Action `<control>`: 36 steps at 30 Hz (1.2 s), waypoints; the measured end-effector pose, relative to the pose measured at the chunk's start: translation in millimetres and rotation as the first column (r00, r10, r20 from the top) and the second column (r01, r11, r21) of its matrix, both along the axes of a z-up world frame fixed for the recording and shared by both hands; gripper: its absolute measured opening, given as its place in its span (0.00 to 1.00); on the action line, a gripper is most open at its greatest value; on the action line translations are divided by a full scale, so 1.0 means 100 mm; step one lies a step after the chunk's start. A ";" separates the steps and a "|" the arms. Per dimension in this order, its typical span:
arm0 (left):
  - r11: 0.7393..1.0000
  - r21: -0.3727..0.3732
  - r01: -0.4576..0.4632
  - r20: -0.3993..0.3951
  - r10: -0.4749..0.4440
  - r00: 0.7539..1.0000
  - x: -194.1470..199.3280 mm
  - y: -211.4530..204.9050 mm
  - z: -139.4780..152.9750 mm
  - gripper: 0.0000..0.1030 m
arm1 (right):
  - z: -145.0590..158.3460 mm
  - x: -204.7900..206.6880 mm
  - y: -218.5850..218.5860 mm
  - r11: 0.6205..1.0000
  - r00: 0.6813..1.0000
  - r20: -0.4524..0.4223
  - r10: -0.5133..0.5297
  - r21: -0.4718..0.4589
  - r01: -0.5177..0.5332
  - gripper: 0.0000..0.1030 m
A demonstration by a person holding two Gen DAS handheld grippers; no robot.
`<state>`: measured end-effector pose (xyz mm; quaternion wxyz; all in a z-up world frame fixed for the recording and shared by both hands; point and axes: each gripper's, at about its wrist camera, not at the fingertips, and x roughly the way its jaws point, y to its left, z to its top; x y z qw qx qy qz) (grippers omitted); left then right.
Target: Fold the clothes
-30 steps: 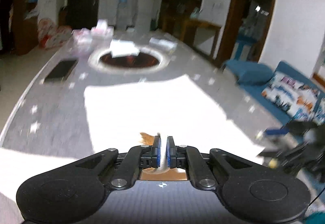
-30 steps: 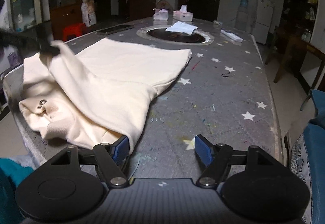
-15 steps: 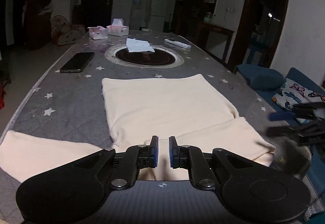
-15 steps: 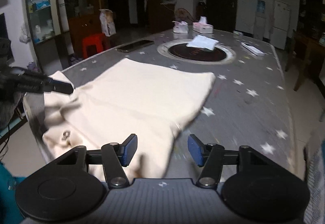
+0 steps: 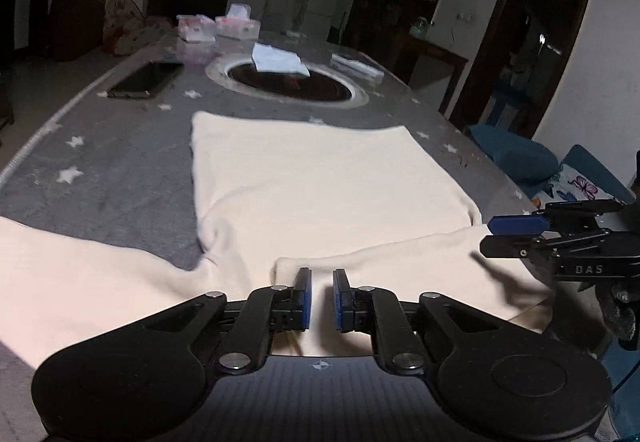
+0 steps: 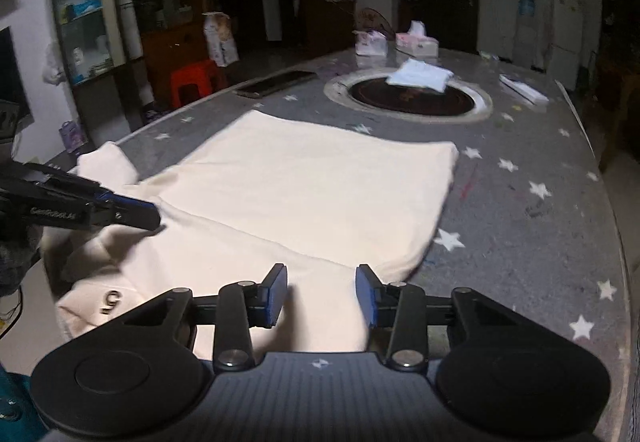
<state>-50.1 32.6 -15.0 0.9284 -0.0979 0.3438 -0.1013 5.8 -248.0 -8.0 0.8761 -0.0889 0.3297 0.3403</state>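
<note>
Cream cotton-like fabric fills the near half of both views: a long-sleeved top (image 5: 320, 193) lies flat on a grey table (image 5: 120, 161) printed with white stars. Its body stretches away toward a round dark inset (image 5: 288, 83) at the table's centre. 1 sleeve (image 5: 400, 270) is folded across the near end of the body; the other sleeve (image 5: 80, 274) lies spread out over the table to the left.

The left gripper (image 5: 319, 298) hovers low over the folded sleeve's end, its blue pads a narrow gap apart and gripping nothing. The right gripper (image 6: 322, 294) sits at the garment's near right corner, pads spread wide, with cloth lying between them but not pinched.

Beyond the garment sit a dark phone (image 5: 146, 79), 2 tissue boxes (image 5: 238, 27) and a folded white cloth (image 5: 278, 59) on the inset's rim.

The step in hand appears to be bringing in the spread sleeve. To do it well, the left gripper should close on the cuff's single edge rather than a bunch of layers, lift only enough to clear the table, and lay the sleeve straight across the body. The right gripper could press the folded sleeve so it does not drag loose. The fabric looks soft and likely to wrinkle, so a slow, level pull suits it.
</note>
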 end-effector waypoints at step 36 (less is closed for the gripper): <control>0.736 0.049 -0.675 0.044 0.674 0.738 -0.38 1.78 -0.05 0.06 | 0.19 -0.24 0.18 0.998 0.998 0.040 0.050 -0.027 -0.049 0.44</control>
